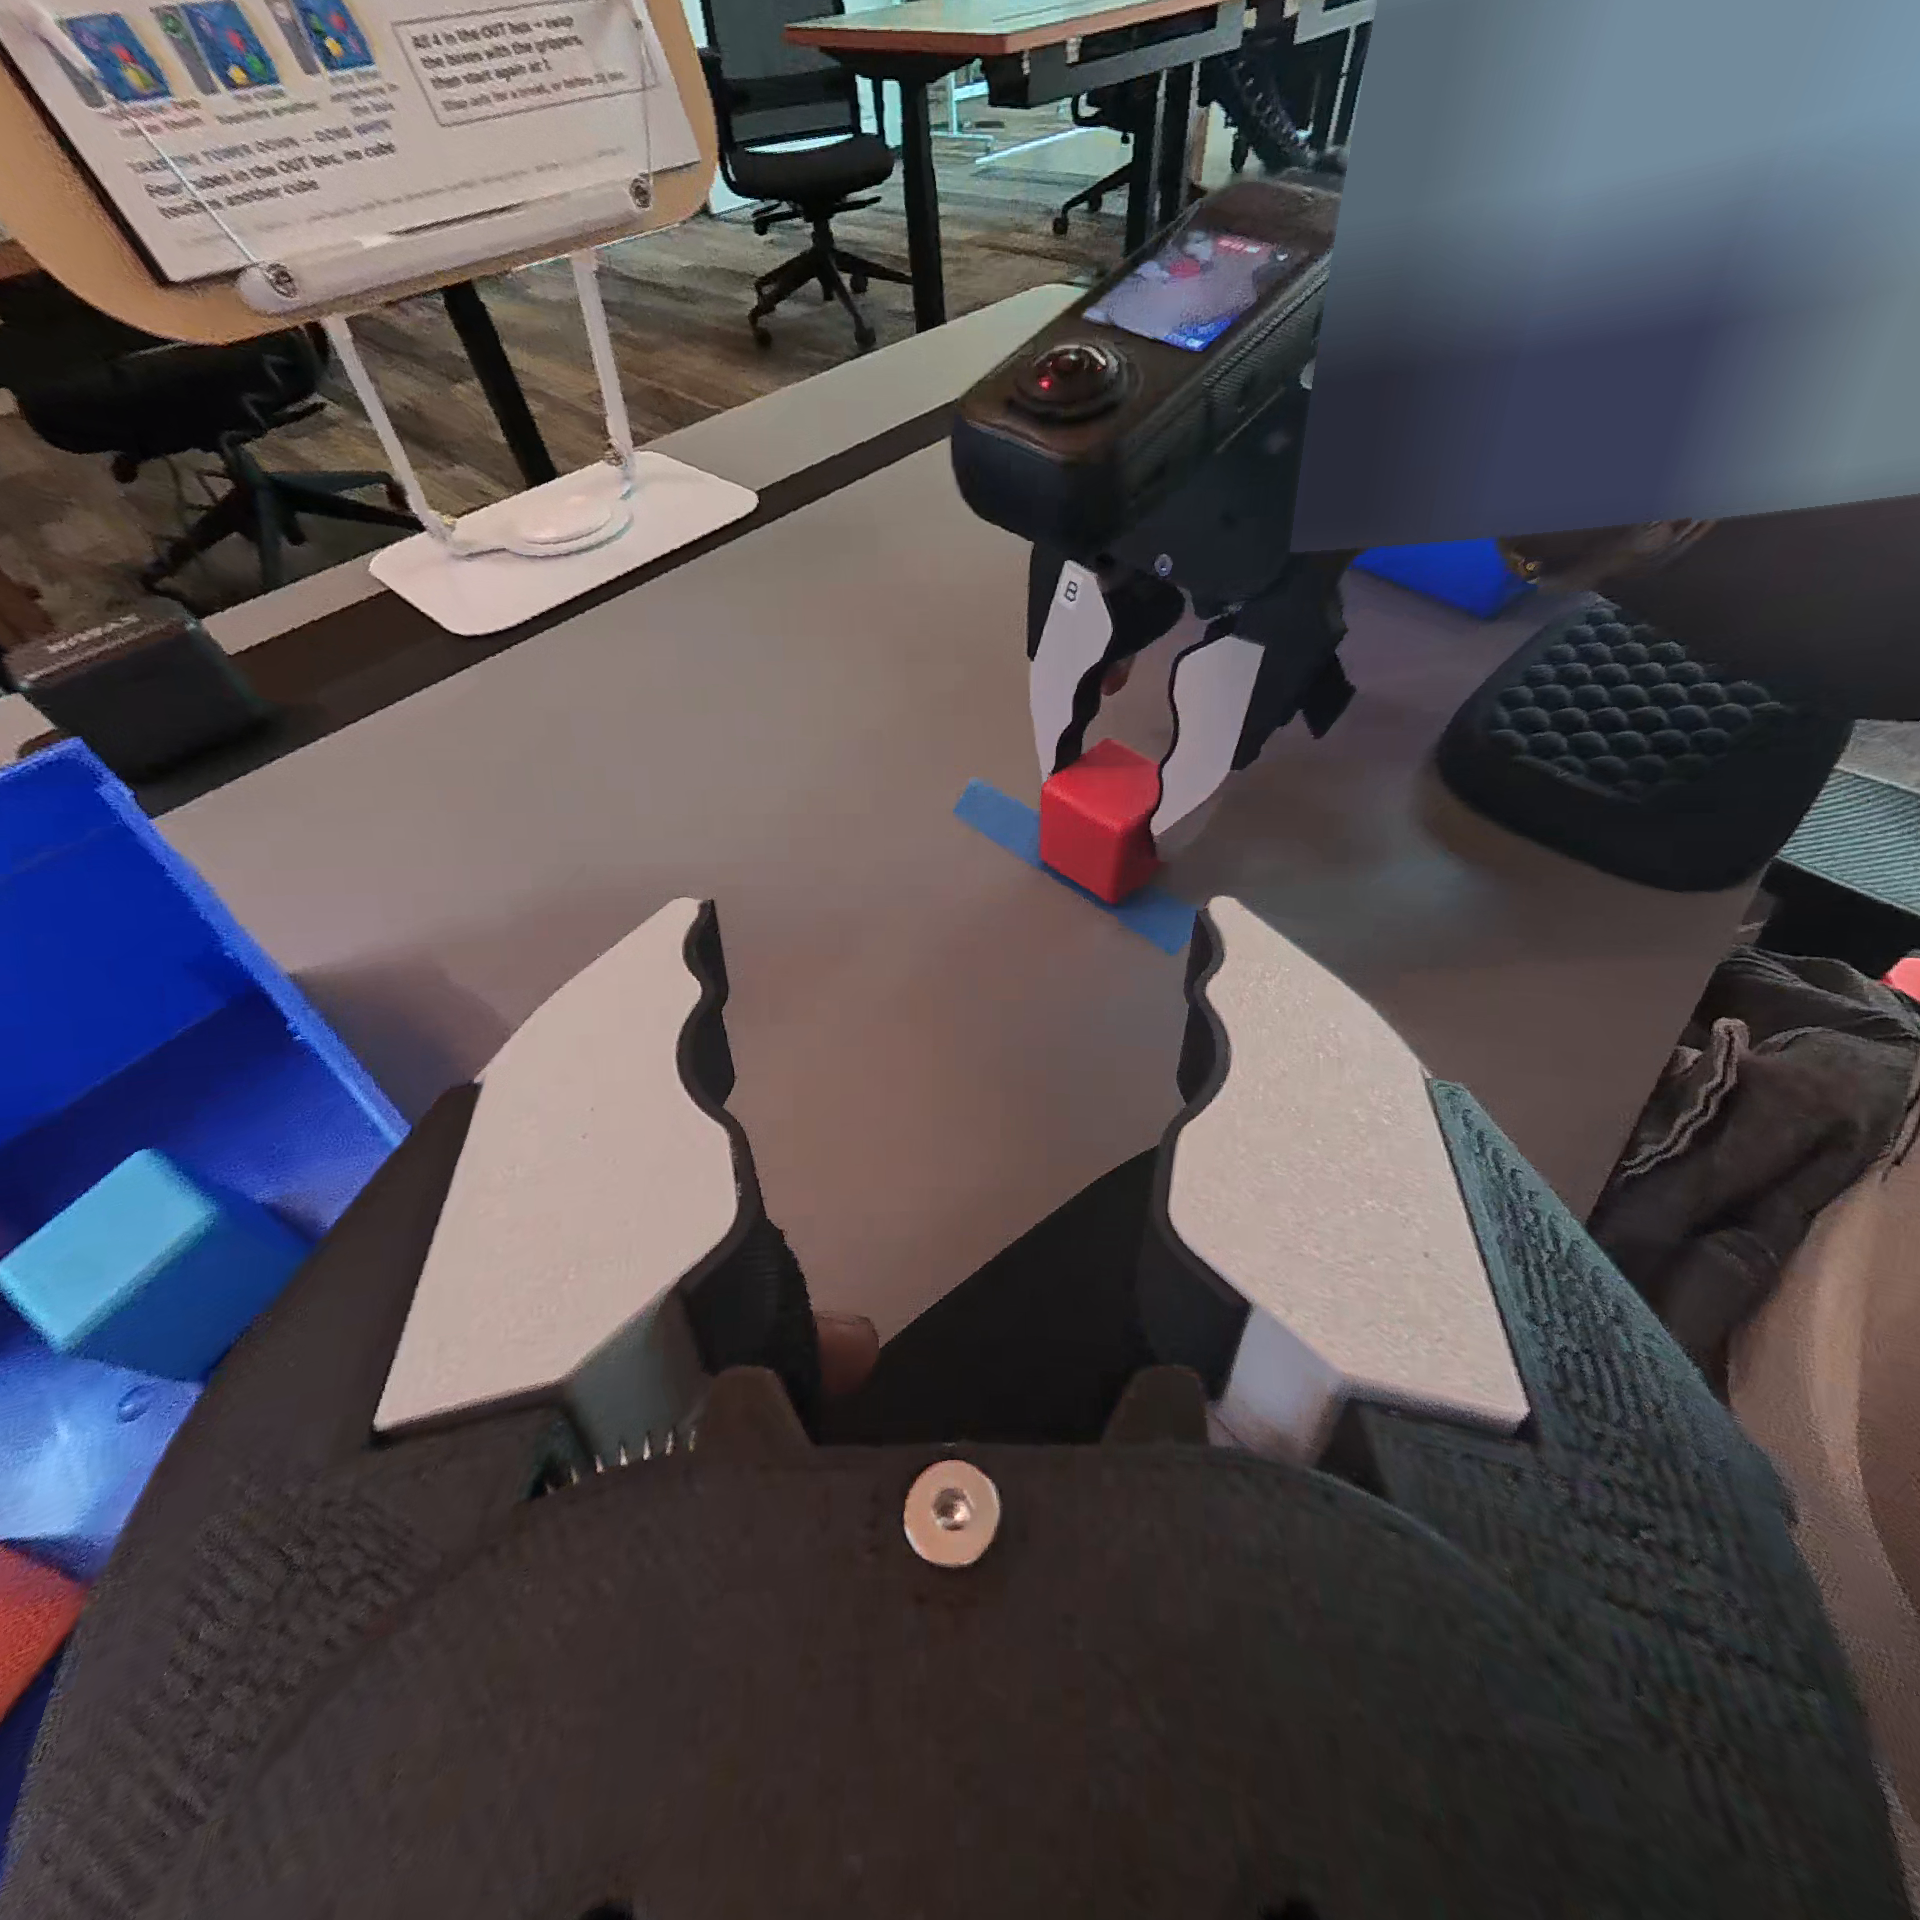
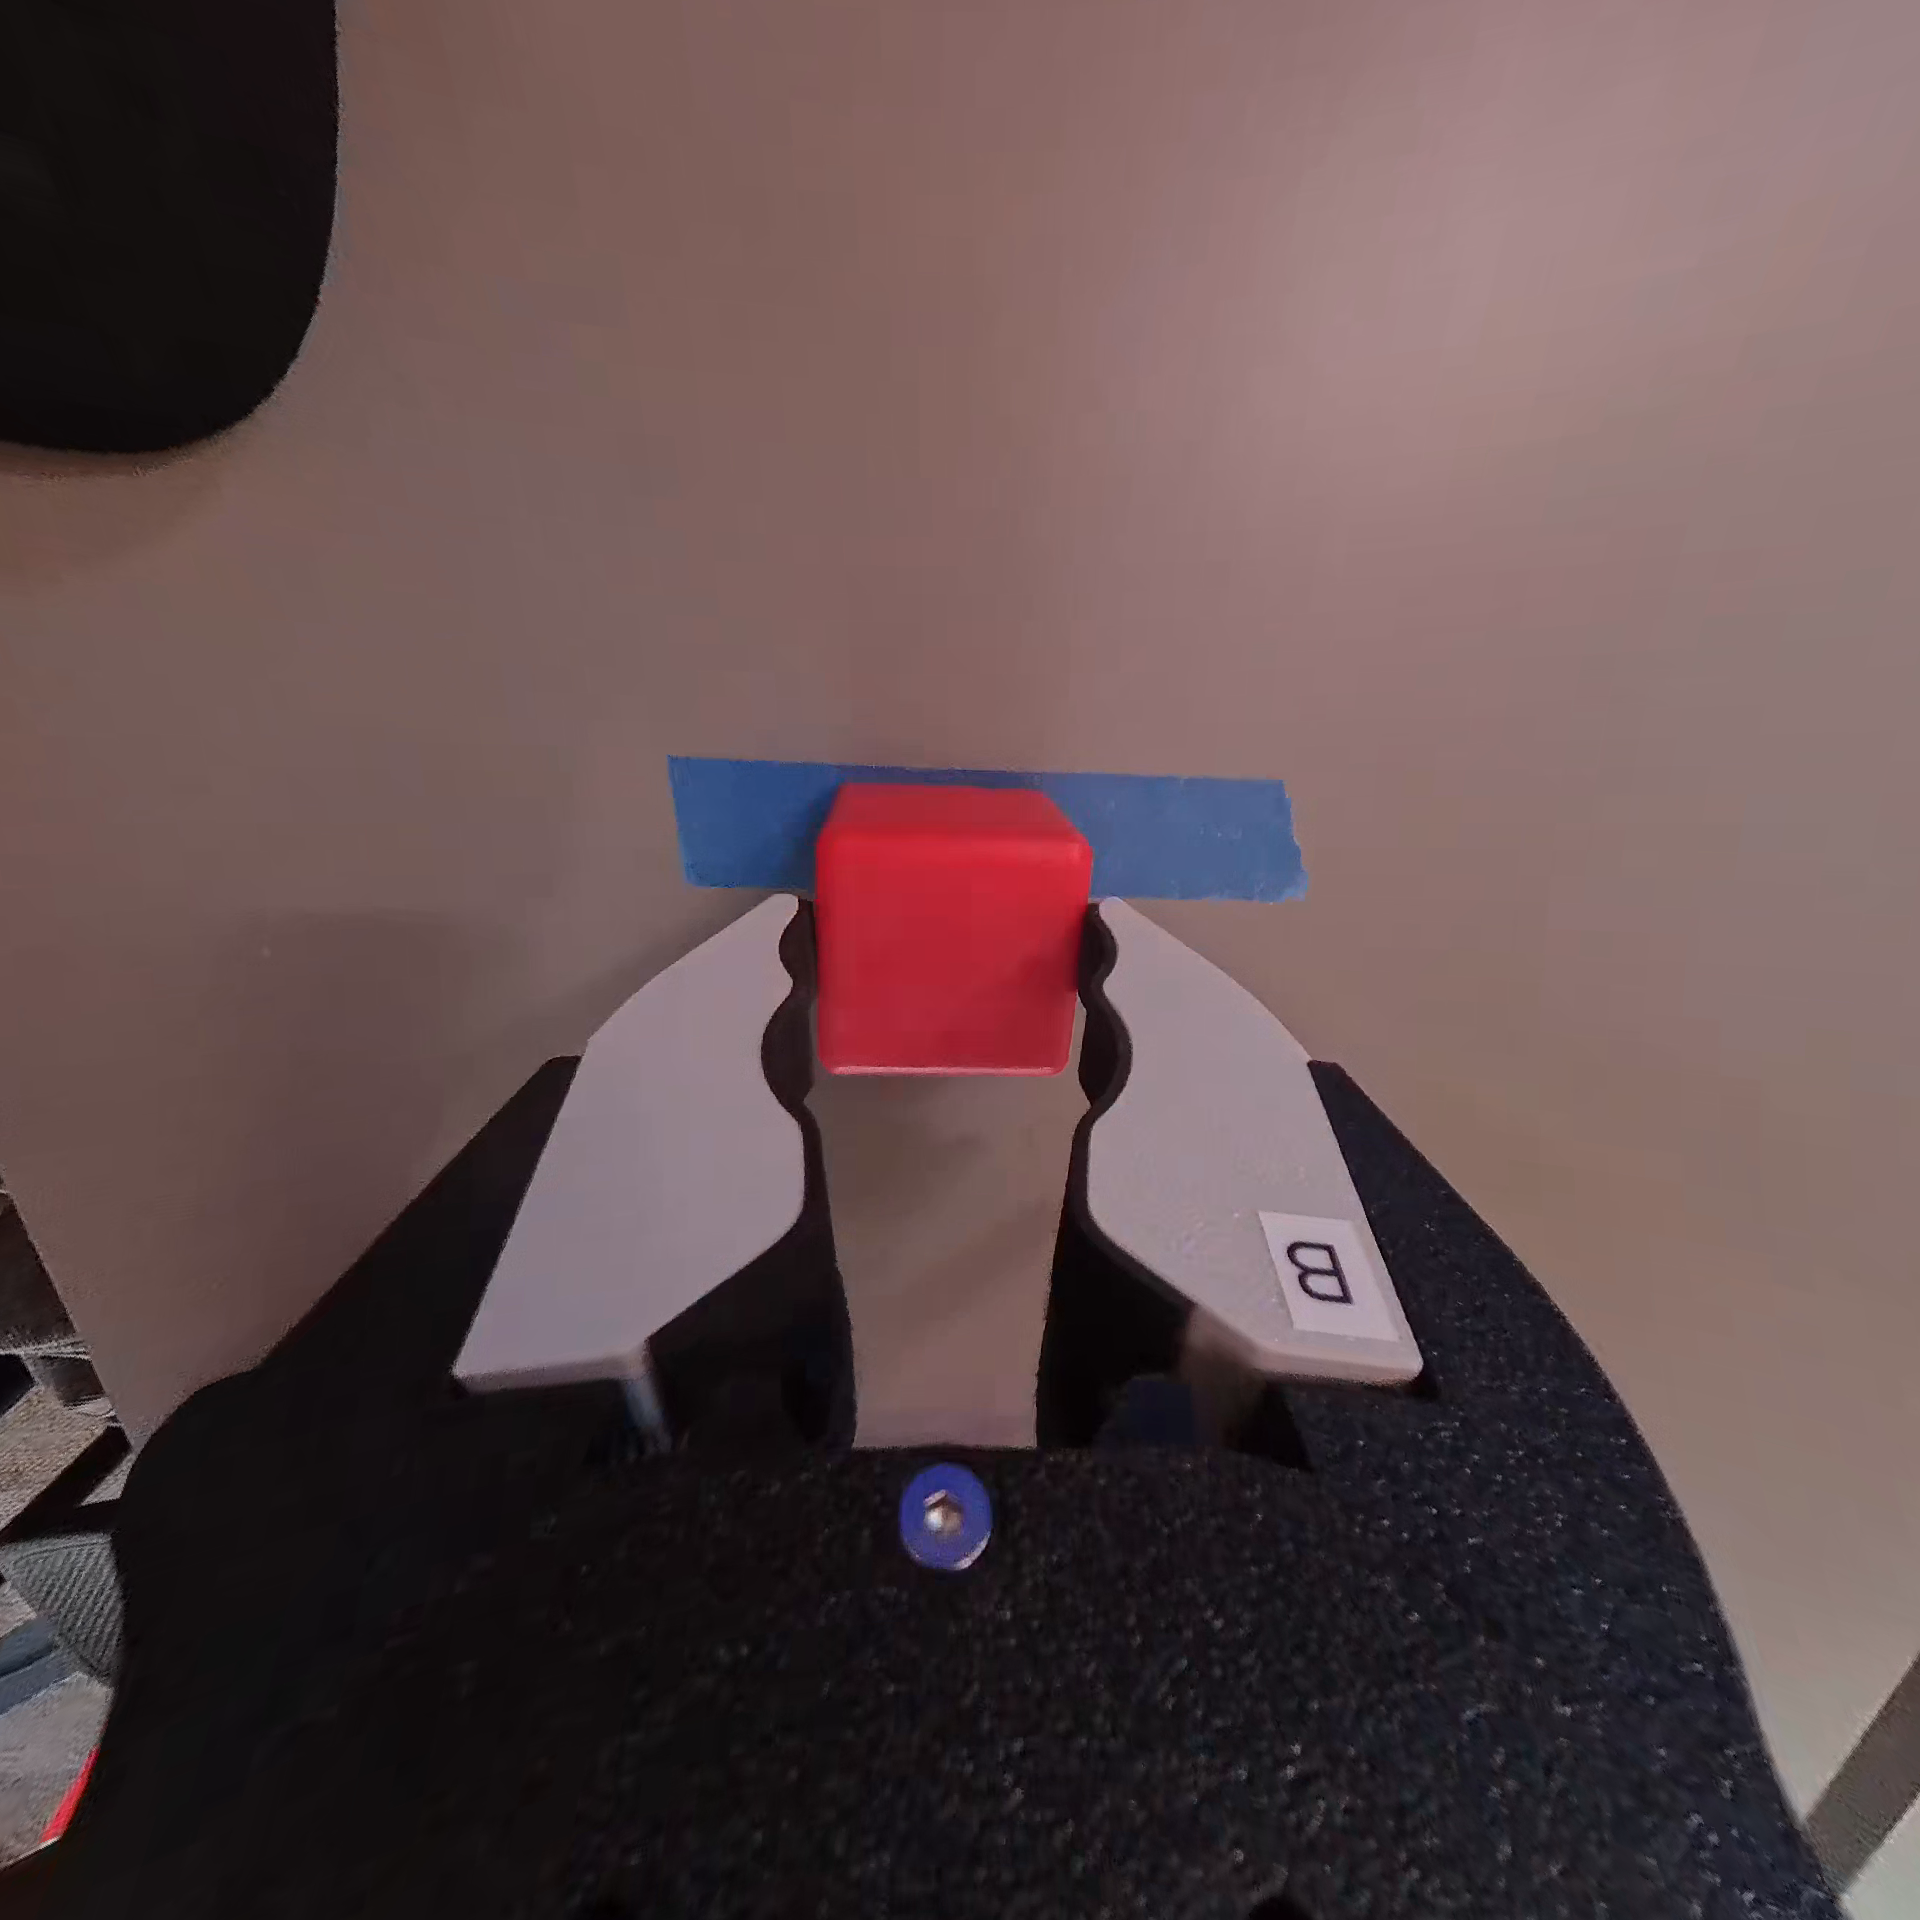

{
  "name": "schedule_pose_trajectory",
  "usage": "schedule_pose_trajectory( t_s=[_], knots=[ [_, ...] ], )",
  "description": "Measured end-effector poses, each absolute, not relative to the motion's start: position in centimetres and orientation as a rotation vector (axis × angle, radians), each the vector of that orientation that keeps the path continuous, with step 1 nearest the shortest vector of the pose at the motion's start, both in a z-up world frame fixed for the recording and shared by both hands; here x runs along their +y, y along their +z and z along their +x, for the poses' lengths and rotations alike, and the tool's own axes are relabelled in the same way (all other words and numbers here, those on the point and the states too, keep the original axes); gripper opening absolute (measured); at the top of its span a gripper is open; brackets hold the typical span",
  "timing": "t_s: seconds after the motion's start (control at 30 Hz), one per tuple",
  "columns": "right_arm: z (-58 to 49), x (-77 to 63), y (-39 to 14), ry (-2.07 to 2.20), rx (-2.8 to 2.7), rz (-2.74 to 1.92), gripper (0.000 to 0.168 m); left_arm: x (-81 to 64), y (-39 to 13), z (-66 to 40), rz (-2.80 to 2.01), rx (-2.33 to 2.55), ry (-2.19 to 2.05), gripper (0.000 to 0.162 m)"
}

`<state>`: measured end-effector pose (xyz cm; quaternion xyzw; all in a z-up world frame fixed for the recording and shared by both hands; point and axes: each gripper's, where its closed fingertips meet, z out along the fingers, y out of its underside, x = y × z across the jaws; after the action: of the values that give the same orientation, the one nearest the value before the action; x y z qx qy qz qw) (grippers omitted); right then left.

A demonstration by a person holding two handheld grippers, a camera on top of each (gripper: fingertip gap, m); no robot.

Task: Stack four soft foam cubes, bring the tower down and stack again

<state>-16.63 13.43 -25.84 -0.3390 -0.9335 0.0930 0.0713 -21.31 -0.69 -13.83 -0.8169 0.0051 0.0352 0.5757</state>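
The right hand-held gripper (image 2: pixel 943 914) clasps the red cube (image 2: pixel 951 935) on the tape (image 2: pixel 1195 842), apparently seating the tower's base there. The left hand-held gripper (image 1: pixel 954 914) waits wide, empty, beside the bin (image 1: pixel 156 987).

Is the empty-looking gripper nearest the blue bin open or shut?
Open. The left gripper has its fingers spread wide with only bare table between them, holding nothing.
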Motion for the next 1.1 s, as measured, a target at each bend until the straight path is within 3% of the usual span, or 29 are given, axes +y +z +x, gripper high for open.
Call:
schedule_pose_trajectory(
  t_s=[0.2,0.4,0.57,0.77,1.1],
  knots=[
    [-17.6,13.2,-25.7,0.407,-2.726,-1.016,0.051,-1.3,-13.1,-22.7,-1.934,-0.008,0.126,0.085],
    [-17.2,11.7,-23.4,0.922,-2.522,-0.985,0.091,-2.9,-11.9,-24.7,-1.978,-0.01,0.176,0.087],
    [-15.8,11.3,-21.2,1.397,-2.209,-0.886,0.101,-5.8,-12.0,-30.1,-2.112,-0.093,0.272,0.09],
    [-15.8,12.6,-20.0,1.484,-1.978,-0.765,0.107,-11.6,-17.5,-40.1,-2.57,-0.297,0.483,0.088],
    [-16.0,12.7,-21.8,1.467,-2.04,-0.826,0.107,-13.2,-23.9,-44.8,-3.001,0.007,0.479,0.069]
  ],
)
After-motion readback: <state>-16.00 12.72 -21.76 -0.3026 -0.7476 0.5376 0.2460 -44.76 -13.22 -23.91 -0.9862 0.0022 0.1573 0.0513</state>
